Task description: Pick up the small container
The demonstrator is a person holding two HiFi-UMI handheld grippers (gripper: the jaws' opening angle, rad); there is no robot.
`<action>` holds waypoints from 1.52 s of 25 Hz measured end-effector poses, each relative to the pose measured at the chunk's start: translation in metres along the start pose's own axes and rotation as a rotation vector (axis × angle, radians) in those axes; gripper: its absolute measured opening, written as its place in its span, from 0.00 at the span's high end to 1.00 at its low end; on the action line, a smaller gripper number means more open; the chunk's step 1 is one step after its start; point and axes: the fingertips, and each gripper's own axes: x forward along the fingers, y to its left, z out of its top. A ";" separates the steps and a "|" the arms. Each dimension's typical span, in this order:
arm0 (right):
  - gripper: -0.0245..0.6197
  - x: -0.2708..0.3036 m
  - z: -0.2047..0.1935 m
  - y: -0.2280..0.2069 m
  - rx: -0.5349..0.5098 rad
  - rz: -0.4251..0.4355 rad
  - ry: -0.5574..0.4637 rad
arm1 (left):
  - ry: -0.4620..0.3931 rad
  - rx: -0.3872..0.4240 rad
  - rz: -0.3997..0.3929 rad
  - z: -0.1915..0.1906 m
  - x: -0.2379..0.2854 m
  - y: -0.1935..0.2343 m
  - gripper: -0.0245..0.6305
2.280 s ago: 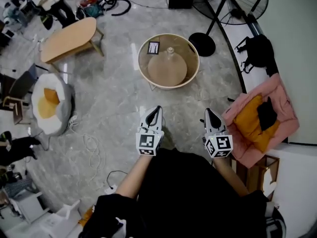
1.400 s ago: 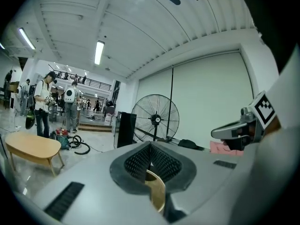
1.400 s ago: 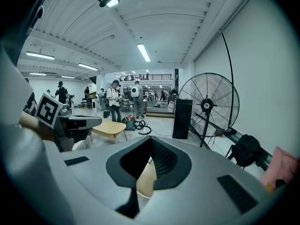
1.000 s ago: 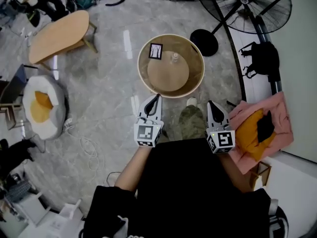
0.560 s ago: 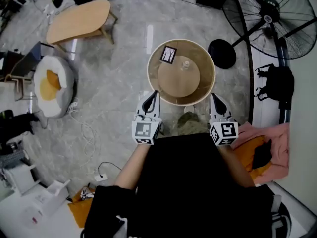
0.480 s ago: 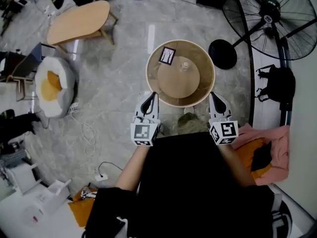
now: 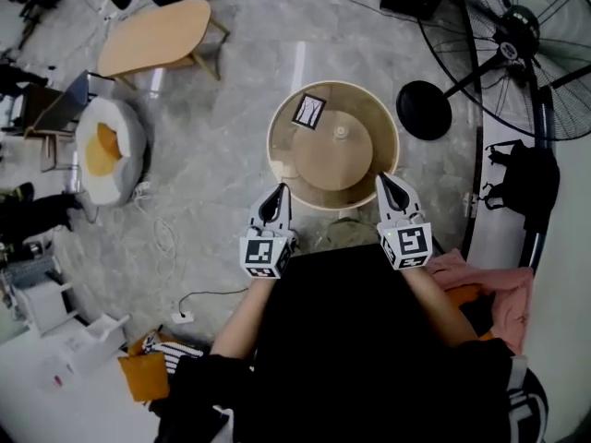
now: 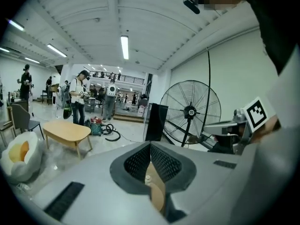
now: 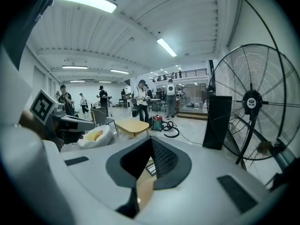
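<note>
No readable text, labels, numbers or signs anywhere

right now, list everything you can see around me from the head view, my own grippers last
round table: one, tan, floor centre, just ahead of the person
small container: one, pale, on the table's raised middle
marker card: one, black and white, on the table, far left part
coffee table: one, light wood, upper left
egg-shaped cushion: one, white with a yellow centre, left
floor fan: one, black, upper right
bag: one, black, right
cloth: one, pink, lower right
left gripper: one, grey, shut and empty, by the table's near left edge
right gripper: one, grey, shut and empty, by the table's near right edge
</note>
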 end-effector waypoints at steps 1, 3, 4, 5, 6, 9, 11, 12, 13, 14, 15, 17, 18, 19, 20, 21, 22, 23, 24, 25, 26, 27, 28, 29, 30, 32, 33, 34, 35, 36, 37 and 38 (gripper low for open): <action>0.94 0.003 -0.002 -0.005 -0.007 0.010 0.004 | 0.006 0.002 0.003 -0.002 0.004 -0.004 0.93; 0.94 0.008 -0.007 -0.017 -0.005 0.026 0.020 | 0.019 0.005 0.007 -0.008 0.010 -0.013 0.93; 0.94 0.011 -0.010 -0.022 0.000 0.033 0.028 | 0.026 0.008 0.008 -0.012 0.013 -0.016 0.93; 0.94 0.013 -0.013 -0.026 0.004 0.039 0.035 | 0.031 0.011 0.010 -0.015 0.017 -0.019 0.93; 0.94 0.016 -0.017 -0.031 0.009 0.044 0.041 | 0.035 0.014 0.011 -0.018 0.021 -0.021 0.93; 0.94 0.021 -0.031 -0.046 0.013 0.060 0.063 | 0.044 0.021 0.002 -0.034 0.034 -0.027 0.93; 0.94 0.028 -0.046 -0.060 0.007 0.060 0.089 | 0.061 0.021 0.002 -0.052 0.049 -0.029 0.93; 0.94 0.033 -0.054 -0.069 0.013 0.053 0.105 | 0.072 0.013 0.004 -0.063 0.059 -0.029 0.93; 0.94 0.038 -0.064 -0.075 0.028 0.045 0.119 | 0.080 0.003 0.004 -0.076 0.070 -0.029 0.93; 0.94 0.042 -0.074 -0.080 0.042 0.039 0.130 | 0.087 -0.008 -0.001 -0.090 0.079 -0.031 0.93; 0.94 0.045 -0.085 -0.083 0.047 0.033 0.137 | 0.094 -0.017 -0.009 -0.106 0.087 -0.033 0.93; 0.94 0.054 -0.108 -0.086 0.037 0.018 0.147 | 0.120 -0.023 -0.024 -0.141 0.108 -0.036 0.93; 0.94 0.063 -0.119 -0.087 0.037 0.006 0.150 | 0.134 -0.022 -0.031 -0.158 0.122 -0.035 0.93; 0.94 0.073 -0.131 -0.089 0.048 -0.004 0.153 | 0.144 -0.025 -0.034 -0.176 0.139 -0.031 0.93; 0.94 0.085 -0.143 -0.091 0.064 -0.011 0.157 | 0.149 -0.032 -0.034 -0.191 0.157 -0.027 0.93; 0.94 0.097 -0.155 -0.091 0.078 -0.010 0.161 | 0.149 -0.039 -0.033 -0.204 0.175 -0.022 0.93; 0.94 0.107 -0.167 -0.090 0.087 -0.003 0.166 | 0.146 -0.044 -0.034 -0.214 0.193 -0.017 0.93; 0.94 0.115 -0.179 -0.089 0.089 0.006 0.172 | 0.141 -0.045 -0.039 -0.221 0.209 -0.015 0.93; 0.94 0.120 -0.192 -0.088 0.087 0.013 0.180 | 0.128 -0.038 -0.051 -0.225 0.225 -0.014 0.93; 0.94 0.124 -0.206 -0.088 0.084 0.017 0.189 | 0.108 -0.023 -0.071 -0.226 0.240 -0.015 0.93; 0.94 0.126 -0.220 -0.089 0.085 0.017 0.199 | 0.092 -0.002 -0.093 -0.227 0.253 -0.017 0.93; 0.94 0.128 -0.232 -0.091 0.090 0.016 0.207 | 0.087 0.016 -0.113 -0.229 0.264 -0.019 0.93; 0.94 0.128 -0.243 -0.092 0.101 0.015 0.217 | 0.088 0.027 -0.129 -0.233 0.271 -0.021 0.93; 0.94 0.127 -0.253 -0.092 0.112 0.013 0.229 | 0.091 0.035 -0.139 -0.238 0.276 -0.022 0.93; 0.94 0.127 -0.261 -0.091 0.119 0.013 0.240 | 0.094 0.041 -0.143 -0.243 0.279 -0.021 0.93; 0.94 0.131 -0.274 -0.089 0.118 0.016 0.255 | 0.101 0.044 -0.134 -0.254 0.287 -0.012 0.93; 0.94 0.136 -0.280 -0.089 0.114 0.020 0.258 | 0.103 0.042 -0.127 -0.260 0.292 -0.006 0.93; 0.94 0.141 -0.284 -0.089 0.109 0.023 0.261 | 0.105 0.040 -0.123 -0.266 0.297 -0.002 0.93; 0.94 0.144 -0.288 -0.089 0.106 0.025 0.263 | 0.109 0.040 -0.122 -0.273 0.301 0.000 0.93; 0.94 0.147 -0.292 -0.089 0.105 0.026 0.265 | 0.119 0.040 -0.125 -0.281 0.304 0.000 0.93; 0.94 0.150 -0.294 -0.089 0.107 0.027 0.266 | 0.132 0.040 -0.128 -0.290 0.307 0.000 0.93; 0.94 0.154 -0.296 -0.088 0.111 0.028 0.266 | 0.145 0.040 -0.132 -0.298 0.311 0.001 0.93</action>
